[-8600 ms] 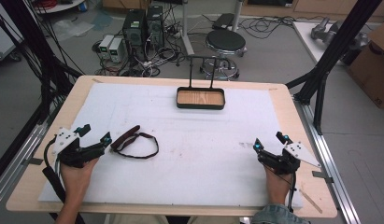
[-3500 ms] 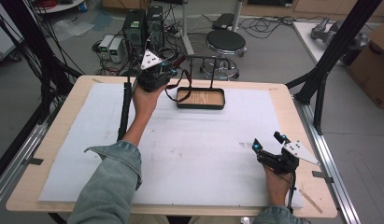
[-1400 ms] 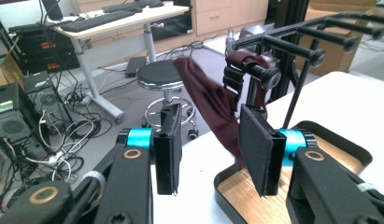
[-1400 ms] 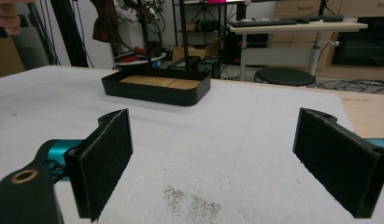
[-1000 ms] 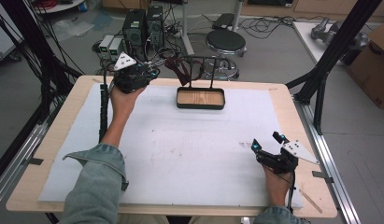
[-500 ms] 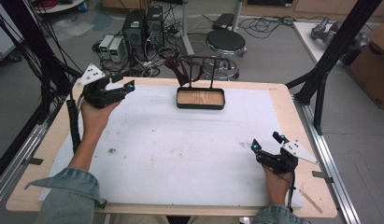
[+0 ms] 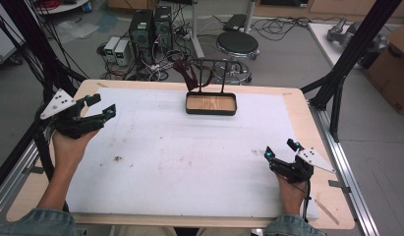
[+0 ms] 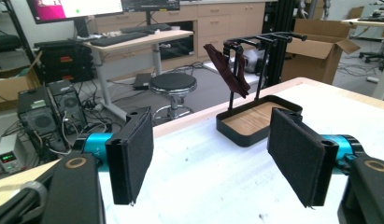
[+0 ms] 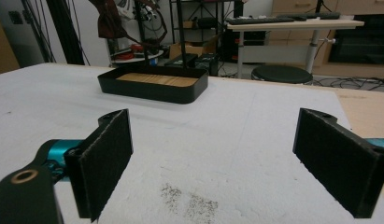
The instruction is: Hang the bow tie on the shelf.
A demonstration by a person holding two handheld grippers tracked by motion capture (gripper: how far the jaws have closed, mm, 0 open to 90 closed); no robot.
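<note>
Dark red strap (image 7: 186, 73) hangs draped over top bar of black rack (image 7: 209, 63) at far edge of table, upright on its wood-bottomed tray (image 7: 211, 111); in left gripper view the strap (image 8: 228, 68) dangles from the bar's left end, lower end clear of tray floor. Judged step: hanging looks done, hand is on the way out. Left gripper (image 7: 102, 105) sits near table's left edge, well apart from rack, jaws have just been opening, nothing between them; pads (image 8: 136, 156) stand wide w/ bare white mat showing in the gap. Right gripper (image 7: 279, 150) rests near right front of table, jaws spread, empty; its view shows mat and tray (image 9: 152, 88) far ahead btwn the pads. Next move, prob.: bring left gripper down to rest at front-left of mat, mirror of right; needs no grip, just a level sweep clear of the rack. If strap slips off, a re-grab would call for a reach back across the mat. Around: white mat (image 7: 189, 162) has dark smudges mid-left, harmless. Off table: stool (image 7: 237, 45), computer boxes (image 7: 151, 27) w/ cable tangle on floor, cardboard box (image 7: 393, 73) at right. Black frame posts flank table both sides; left post close to left forearm, only thing that might crowd the pull-back. Nothing on mat blocks either hand.
</note>
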